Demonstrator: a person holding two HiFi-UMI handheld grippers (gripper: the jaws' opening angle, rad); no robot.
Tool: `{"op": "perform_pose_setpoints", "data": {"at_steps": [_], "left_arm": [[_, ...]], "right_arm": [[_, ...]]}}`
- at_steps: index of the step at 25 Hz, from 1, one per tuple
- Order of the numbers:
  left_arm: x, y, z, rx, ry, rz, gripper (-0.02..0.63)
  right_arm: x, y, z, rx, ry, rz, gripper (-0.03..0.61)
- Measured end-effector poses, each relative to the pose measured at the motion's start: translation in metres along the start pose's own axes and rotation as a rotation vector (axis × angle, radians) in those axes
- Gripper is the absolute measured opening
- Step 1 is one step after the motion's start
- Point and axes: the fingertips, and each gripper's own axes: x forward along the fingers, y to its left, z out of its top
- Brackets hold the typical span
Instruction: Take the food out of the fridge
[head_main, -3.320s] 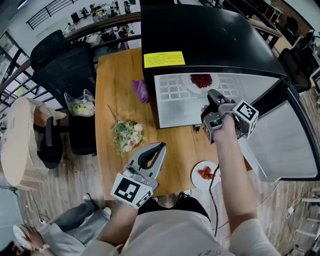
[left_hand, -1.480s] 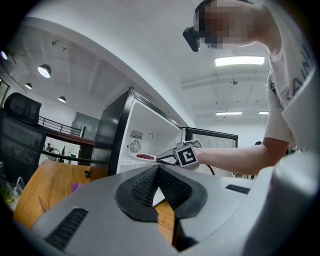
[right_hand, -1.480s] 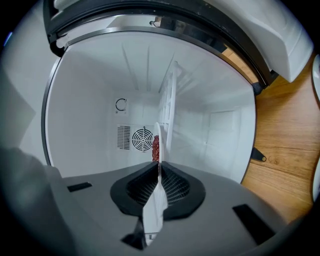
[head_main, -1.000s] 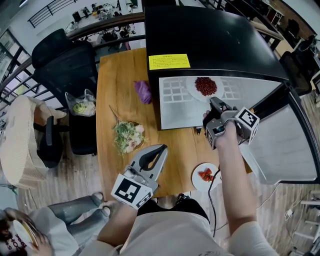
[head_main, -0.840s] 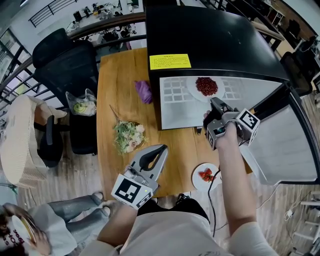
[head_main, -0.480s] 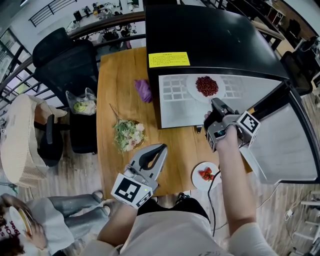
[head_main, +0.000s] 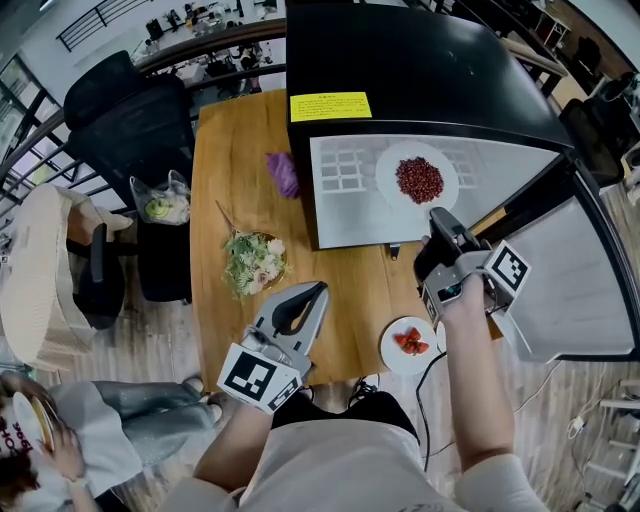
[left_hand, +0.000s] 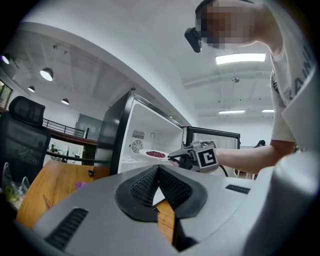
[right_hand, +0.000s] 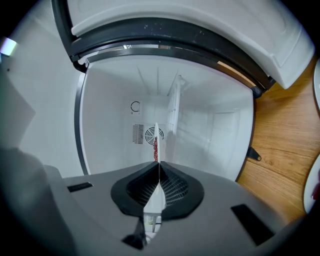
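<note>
A white plate of dark red food (head_main: 417, 180) hangs at the front of the open black fridge (head_main: 420, 70), over its white shelf. My right gripper (head_main: 440, 222) is shut on the plate's near rim. In the right gripper view the plate (right_hand: 155, 142) shows edge-on, pinched between the jaws of the right gripper (right_hand: 158, 167), with the fridge's white inside behind it. My left gripper (head_main: 305, 300) is shut and holds nothing, low over the table's front. From the left gripper view, past the left gripper (left_hand: 158, 167), the plate (left_hand: 156, 154) and the right gripper (left_hand: 175, 158) show at the fridge mouth.
The fridge door (head_main: 570, 270) stands open to the right. On the wooden table (head_main: 225, 140) lie a small plate of red pieces (head_main: 410, 344), a bowl of salad (head_main: 253, 262) and a purple vegetable (head_main: 283, 174). A black chair with a plastic bag (head_main: 160, 208) stands left.
The right gripper has drawn back toward me with the plate, which has come from the back of the shelf to the fridge's front. The left gripper has stayed put.
</note>
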Motion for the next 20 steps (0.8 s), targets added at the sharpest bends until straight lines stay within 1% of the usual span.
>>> {"op": "perform_pose_setpoints", "data": {"at_steps": [5, 9, 13, 17, 20], "left_arm": [[-0.006, 0.000, 0.000, 0.006, -0.001, 0.018, 0.006], [-0.011, -0.004, 0.000, 0.015, 0.002, 0.030, 0.006], [-0.020, -0.010, -0.008, 0.018, 0.013, 0.059, 0.006], [-0.029, -0.019, -0.018, 0.030, 0.032, 0.083, 0.006], [-0.035, -0.025, -0.022, 0.042, 0.036, 0.123, 0.006]], "right_arm": [[-0.039, -0.003, -0.016, -0.017, 0.051, 0.022, 0.025], [-0.070, -0.016, -0.029, -0.024, 0.105, 0.016, 0.026], [-0.094, -0.039, -0.046, -0.040, 0.163, 0.013, 0.026], [-0.116, -0.064, -0.066, -0.020, 0.221, 0.017, 0.026], [-0.127, -0.081, -0.075, -0.023, 0.269, 0.013, 0.026]]}}
